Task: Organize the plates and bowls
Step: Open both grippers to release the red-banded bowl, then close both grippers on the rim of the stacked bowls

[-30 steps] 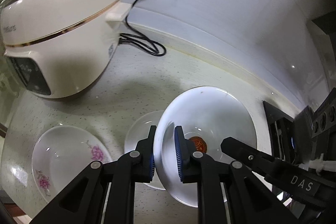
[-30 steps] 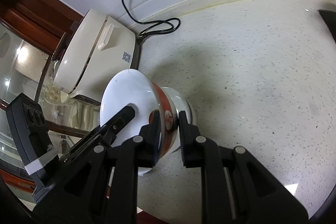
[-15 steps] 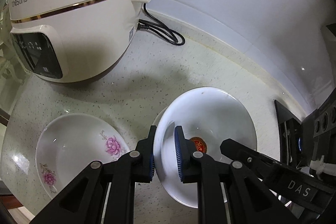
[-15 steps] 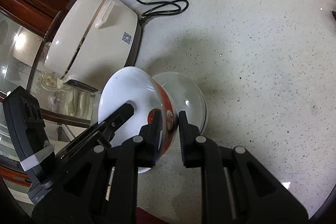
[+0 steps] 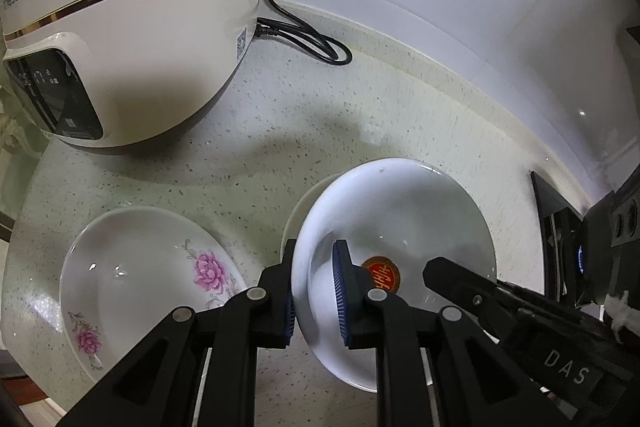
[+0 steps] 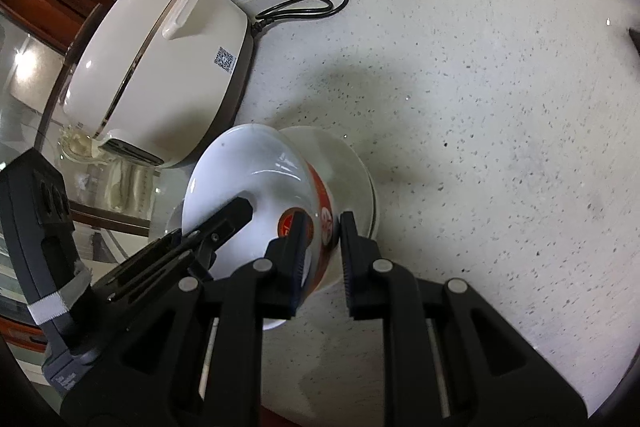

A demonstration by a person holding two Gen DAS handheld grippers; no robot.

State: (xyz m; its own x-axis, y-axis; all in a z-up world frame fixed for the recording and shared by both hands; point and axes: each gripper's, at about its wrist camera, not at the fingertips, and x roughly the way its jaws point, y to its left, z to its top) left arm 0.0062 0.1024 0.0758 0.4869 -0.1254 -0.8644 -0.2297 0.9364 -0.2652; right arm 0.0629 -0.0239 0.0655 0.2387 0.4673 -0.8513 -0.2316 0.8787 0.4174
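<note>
2 grippers, left gripper (image 5: 314, 289) and right gripper (image 6: 322, 247), clamp red-emblem bowl (image 5: 400, 211).

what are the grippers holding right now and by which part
Both grip one white bowl: the left gripper pinches its rim, the right gripper its opposite wall.

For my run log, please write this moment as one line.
left gripper: shut on red-emblem bowl rim | right gripper: shut on opposite rim | below: second bowl on counter

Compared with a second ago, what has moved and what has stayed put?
Both tongs, left and right, carried the red-emblem bowl down, closer over the plain dish. Grips unchanged: each clamps the rim. Rice cooker and floral plate stayed put.
</note>
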